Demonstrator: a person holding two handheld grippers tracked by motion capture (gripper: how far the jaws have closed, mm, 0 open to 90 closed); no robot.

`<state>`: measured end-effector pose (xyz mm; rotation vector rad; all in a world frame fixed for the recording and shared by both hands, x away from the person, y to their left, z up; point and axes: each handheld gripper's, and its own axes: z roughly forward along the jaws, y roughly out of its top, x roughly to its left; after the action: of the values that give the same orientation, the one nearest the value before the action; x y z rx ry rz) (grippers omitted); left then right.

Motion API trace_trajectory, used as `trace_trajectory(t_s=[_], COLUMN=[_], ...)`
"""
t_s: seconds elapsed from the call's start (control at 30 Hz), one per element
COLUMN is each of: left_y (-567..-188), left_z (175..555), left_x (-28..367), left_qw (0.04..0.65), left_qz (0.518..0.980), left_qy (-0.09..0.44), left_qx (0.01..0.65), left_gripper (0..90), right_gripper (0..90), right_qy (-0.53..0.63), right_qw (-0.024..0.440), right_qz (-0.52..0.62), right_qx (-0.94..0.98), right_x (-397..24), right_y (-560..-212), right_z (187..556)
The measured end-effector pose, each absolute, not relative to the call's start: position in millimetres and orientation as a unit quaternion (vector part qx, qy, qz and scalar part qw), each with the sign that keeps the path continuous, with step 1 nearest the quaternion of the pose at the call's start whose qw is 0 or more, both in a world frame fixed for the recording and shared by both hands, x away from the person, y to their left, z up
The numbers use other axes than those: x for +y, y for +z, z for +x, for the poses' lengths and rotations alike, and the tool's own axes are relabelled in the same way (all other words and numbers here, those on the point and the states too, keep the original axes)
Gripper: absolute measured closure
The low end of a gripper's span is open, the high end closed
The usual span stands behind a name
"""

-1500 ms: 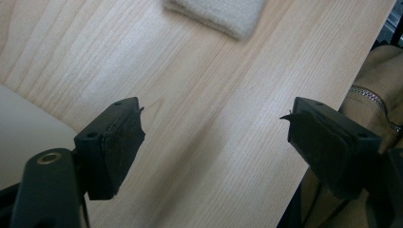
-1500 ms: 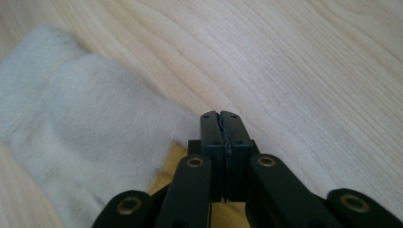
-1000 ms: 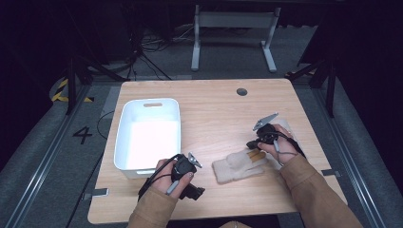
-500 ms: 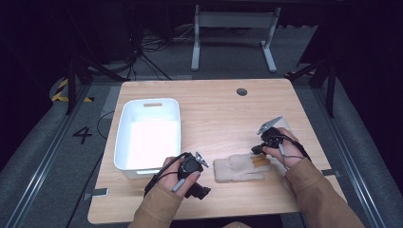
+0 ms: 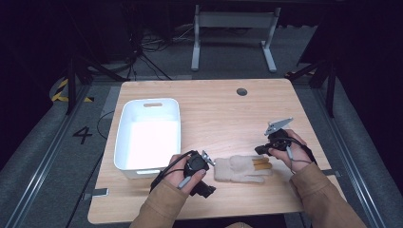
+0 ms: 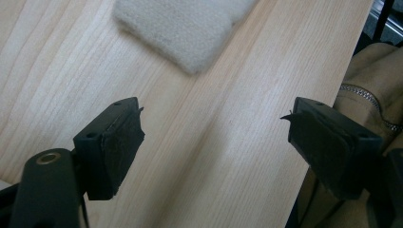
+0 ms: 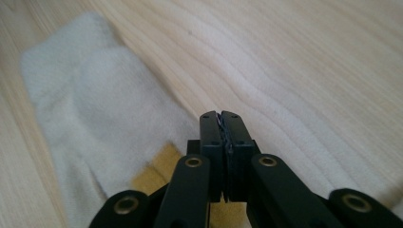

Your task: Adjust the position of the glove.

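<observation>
Cream glove (image 5: 239, 169) flat beside the white bin (image 5: 149, 134); left gripper (image 6: 214, 137) gapes near its cuff for a grasp, right gripper (image 7: 222, 118) pinched empty above its fingers.

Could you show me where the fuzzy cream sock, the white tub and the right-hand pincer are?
cream sock (image 5: 237, 170), high view, on its middle.
white tub (image 5: 124, 137), high view, on its left rim.
right gripper (image 7: 221, 117), right gripper view, at the tips of its closed jaws.

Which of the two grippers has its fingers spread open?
The left gripper, beside the cream fleece glove's cuff: bare table shows between its fingers. The right gripper's fingers are pressed together, holding nothing.
</observation>
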<state>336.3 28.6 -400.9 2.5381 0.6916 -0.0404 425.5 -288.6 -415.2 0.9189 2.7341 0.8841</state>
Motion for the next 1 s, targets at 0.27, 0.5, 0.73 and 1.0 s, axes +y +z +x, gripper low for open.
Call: trace_trajectory(t_s=[0.27, 0.5, 0.73, 1.0], left_y=[-397, -393, -390, -391], left_z=[343, 350, 353, 353], left_x=[24, 18, 11, 10], left_qw=[0.262, 0.268, 0.270, 0.266], left_qz=[0.933, 0.933, 0.935, 0.936], left_qy=[-0.015, -0.012, -0.011, -0.010], left_qx=[0.248, 0.240, 0.230, 0.231], left_gripper=[19.2, 18.3, 18.3, 18.1], right_gripper=[78.9, 69.4, 59.5, 52.3], right_qy=[0.354, 0.400, 0.415, 0.406], right_qw=[0.096, 0.133, 0.170, 0.203], right_qz=[0.316, 0.353, 0.405, 0.456], right_qx=[0.875, 0.836, 0.797, 0.765], right_x=[-304, -327, -353, -372], right_y=[-396, -386, -384, -389], right_z=[413, 402, 393, 399])
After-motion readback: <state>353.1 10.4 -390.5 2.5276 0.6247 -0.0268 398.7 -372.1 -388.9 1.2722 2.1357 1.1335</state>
